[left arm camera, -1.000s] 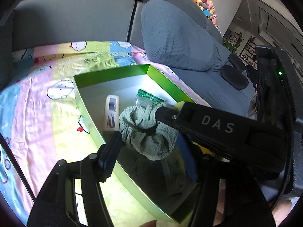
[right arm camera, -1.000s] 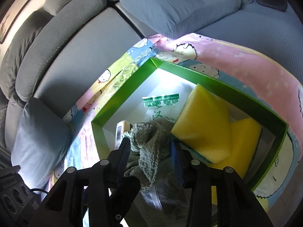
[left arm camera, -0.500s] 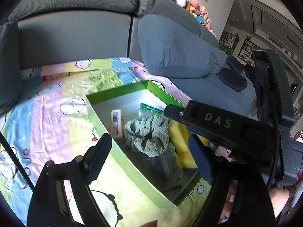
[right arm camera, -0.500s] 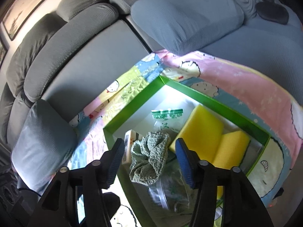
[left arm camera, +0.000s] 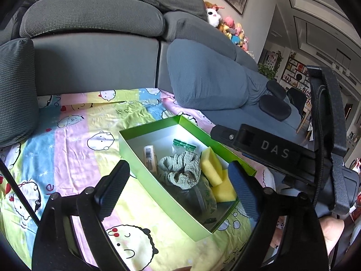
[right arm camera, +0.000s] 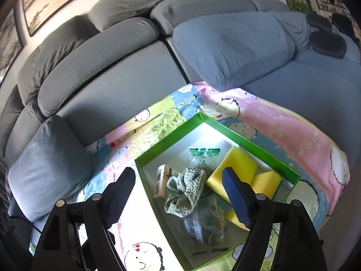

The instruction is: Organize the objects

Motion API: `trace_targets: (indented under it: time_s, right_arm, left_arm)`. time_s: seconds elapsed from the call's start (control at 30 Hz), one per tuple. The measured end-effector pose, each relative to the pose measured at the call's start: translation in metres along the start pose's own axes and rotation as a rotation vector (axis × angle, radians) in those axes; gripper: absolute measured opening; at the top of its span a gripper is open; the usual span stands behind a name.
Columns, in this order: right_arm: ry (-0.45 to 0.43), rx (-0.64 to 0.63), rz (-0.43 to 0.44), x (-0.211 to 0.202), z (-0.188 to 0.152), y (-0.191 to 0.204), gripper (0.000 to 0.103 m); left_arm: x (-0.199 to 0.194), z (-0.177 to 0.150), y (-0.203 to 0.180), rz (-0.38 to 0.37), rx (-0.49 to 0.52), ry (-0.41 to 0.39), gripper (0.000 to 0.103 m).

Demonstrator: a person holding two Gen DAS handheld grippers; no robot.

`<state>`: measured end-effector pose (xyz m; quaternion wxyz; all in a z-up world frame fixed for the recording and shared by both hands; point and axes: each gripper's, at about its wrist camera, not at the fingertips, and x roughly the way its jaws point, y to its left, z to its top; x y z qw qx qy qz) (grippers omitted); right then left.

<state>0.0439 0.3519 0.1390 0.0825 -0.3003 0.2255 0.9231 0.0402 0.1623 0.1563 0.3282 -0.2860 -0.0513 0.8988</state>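
A green box (left arm camera: 158,194) (right arm camera: 171,135) lies on a cartoon-print sheet on the sofa. Inside it are a crumpled green cloth (left arm camera: 180,174) (right arm camera: 185,192), two yellow sponges (left arm camera: 211,166) (right arm camera: 237,164), a small barcoded tube (left arm camera: 150,158) (right arm camera: 161,180), a clear green-printed bag (left arm camera: 183,144) (right arm camera: 203,154) and a clear lidded container (right arm camera: 203,221). My left gripper (left arm camera: 178,187) is open and empty, raised above the box. My right gripper (right arm camera: 178,192) is open and empty, also above the box; its black body (left arm camera: 270,151) shows in the left wrist view.
The colourful sheet (left arm camera: 74,149) covers the seat. Grey sofa back cushions (left arm camera: 94,56) stand behind, a grey pillow (left arm camera: 15,90) at left and a blue-grey cushion (left arm camera: 207,79) at right. Plush toys (left arm camera: 227,27) sit on the sofa back.
The right gripper opened and let go of the green cloth, which now lies in the box. Both grippers pulled up and back from the box.
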Motion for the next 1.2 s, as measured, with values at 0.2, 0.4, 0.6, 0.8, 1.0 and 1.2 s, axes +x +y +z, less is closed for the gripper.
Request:
trace_targets:
  time_s: [0.2,0.4,0.6,0.8,1.0,1.2]
  right_arm:
    - [-0.023,-0.043,-0.043,-0.013,-0.001,0.013,0.084]
    - [-0.042,-0.078,-0.084,-0.023,-0.003,0.022,0.084]
    - [-0.05,-0.084,-0.114,-0.032,-0.005,0.026,0.084]
    - [-0.051,-0.08,-0.107,-0.038,-0.005,0.026,0.084]
    - [-0.051,-0.084,-0.114,-0.038,-0.006,0.027,0.084]
    - [-0.052,-0.086,-0.122,-0.039,-0.007,0.028,0.084]
  left_arm:
    - [-0.011,0.0,0.008,-0.014,-0.014,-0.024,0.089]
    - [-0.016,0.0,0.014,-0.027,-0.026,-0.027,0.09]
    - [-0.02,-0.002,0.017,-0.036,-0.029,-0.021,0.091]
    - [-0.022,-0.003,0.019,-0.056,-0.037,-0.021,0.091]
    - [-0.023,-0.004,0.02,-0.063,-0.045,-0.014,0.091]
    - [-0.021,-0.006,0.022,-0.055,-0.057,0.001,0.091]
